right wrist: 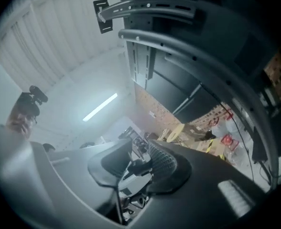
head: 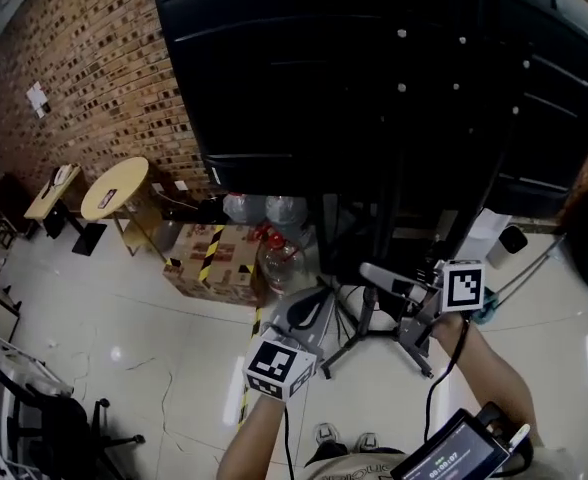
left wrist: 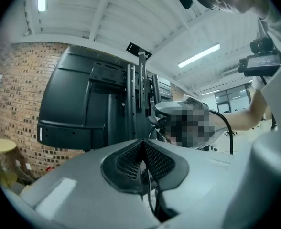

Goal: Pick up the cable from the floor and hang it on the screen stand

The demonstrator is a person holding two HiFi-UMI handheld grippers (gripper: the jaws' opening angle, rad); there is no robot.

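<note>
The large black screen (head: 374, 68) on its stand (head: 374, 218) fills the top of the head view, its back toward me. My left gripper (head: 309, 308) is raised in front of the stand's lower post, shut on a thin dark cable (left wrist: 150, 190) that runs down from its pads (left wrist: 155, 163). My right gripper (head: 369, 271) is just to the right and slightly higher. It is shut on the cable's plug (right wrist: 138, 167), under the stand's mounting bracket (right wrist: 178, 32). The cable is too thin to pick out in the head view.
The stand's legs (head: 359, 343) spread on the pale tiled floor. A cardboard box with yellow-black tape (head: 214, 258) and water bottles (head: 274, 253) sit left of the stand. A round wooden table (head: 114, 188) stands by the brick wall. A white bin (head: 512, 240) is at the right.
</note>
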